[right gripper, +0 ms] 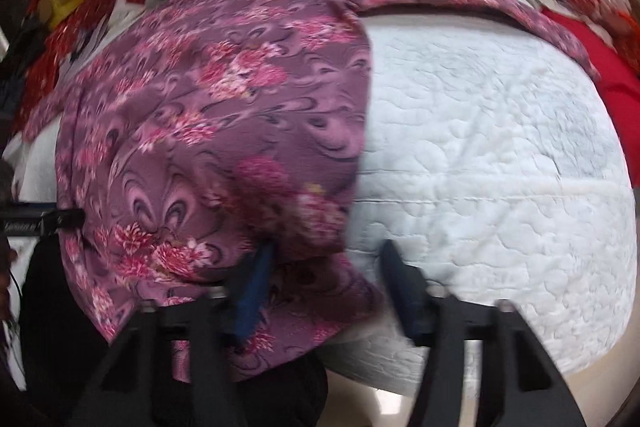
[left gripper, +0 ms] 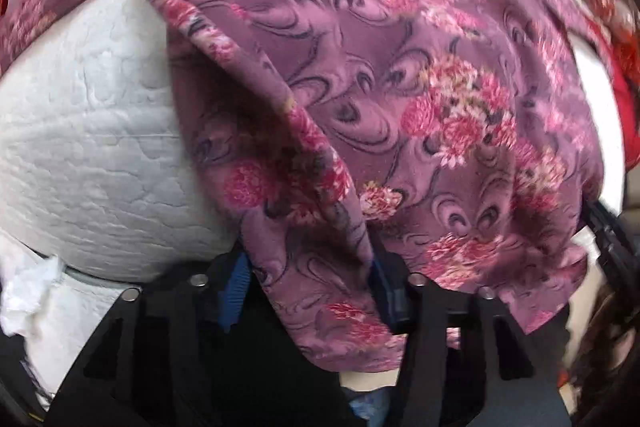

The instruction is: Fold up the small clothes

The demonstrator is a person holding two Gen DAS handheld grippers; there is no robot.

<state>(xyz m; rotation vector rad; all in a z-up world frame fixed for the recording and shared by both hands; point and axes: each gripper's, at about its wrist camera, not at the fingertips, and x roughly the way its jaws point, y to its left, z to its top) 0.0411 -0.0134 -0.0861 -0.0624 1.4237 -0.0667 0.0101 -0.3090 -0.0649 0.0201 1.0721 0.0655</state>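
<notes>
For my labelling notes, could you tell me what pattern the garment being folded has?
The garment is mauve-purple with pink flower clusters and dark swirls, clearest in the left wrist view.

Left gripper (left gripper: 308, 267): the two black arms reached forward from the lower edge of the view, blue-padded fingers (left gripper: 236, 283) set apart, with cloth hanging down between them; whether the pads pressed it could not be told. Right gripper (right gripper: 326, 279): the black arms likewise rose from the lower edge, the blue fingers (right gripper: 254, 291) stood clearly apart, and cloth lay across the left finger and into the gap. Both views were blurred.
</notes>
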